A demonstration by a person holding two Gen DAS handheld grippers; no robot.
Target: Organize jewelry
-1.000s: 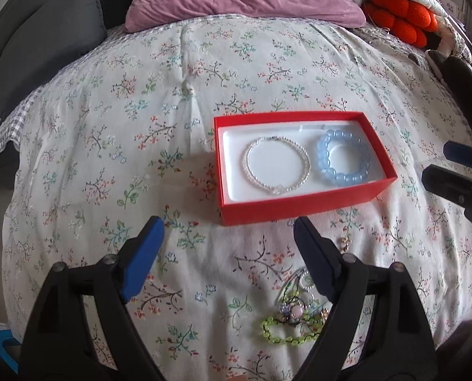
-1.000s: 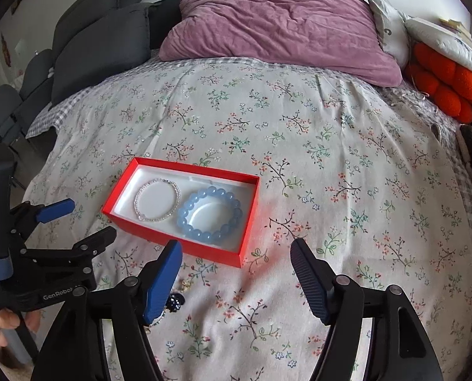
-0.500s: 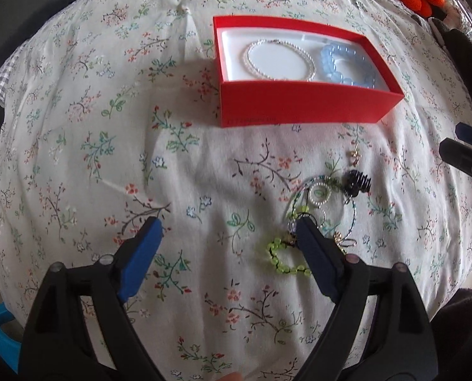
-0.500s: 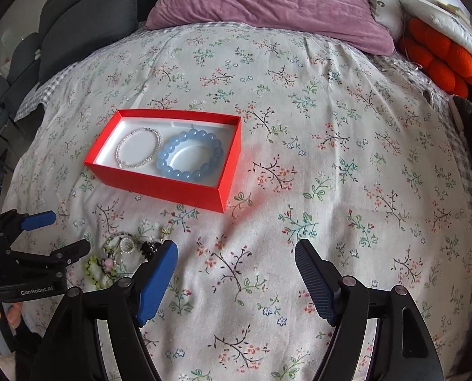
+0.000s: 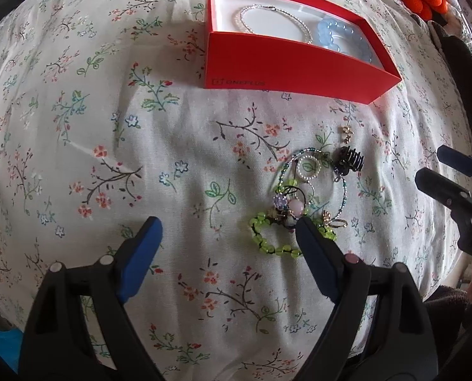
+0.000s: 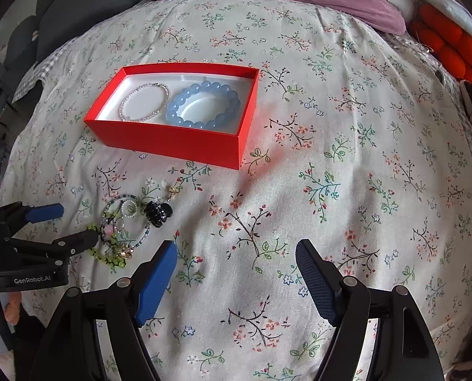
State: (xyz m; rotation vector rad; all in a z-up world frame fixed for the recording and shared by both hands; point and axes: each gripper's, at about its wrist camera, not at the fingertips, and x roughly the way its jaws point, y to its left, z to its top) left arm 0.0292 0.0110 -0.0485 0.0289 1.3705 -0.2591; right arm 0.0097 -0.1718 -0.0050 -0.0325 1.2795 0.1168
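Your left gripper (image 5: 226,225) hangs over the floral bedspread (image 5: 109,127) with jaws spread wide and nothing between them; its right fingertip sits at the edge of the green bracelet (image 5: 267,241). That loose jewelry pile (image 5: 309,187) lies at about 1 o'clock from this gripper, with a black clip (image 5: 350,158) at the pile's 2 o'clock. The red box (image 6: 175,111), at 12 o'clock beyond the pile, holds a pearl bracelet (image 6: 145,101) and, to its right, a blue bead bracelet (image 6: 204,104). Your right gripper (image 6: 236,263) is wide apart and empty, over bare bedspread; the pile is at its 9 o'clock.
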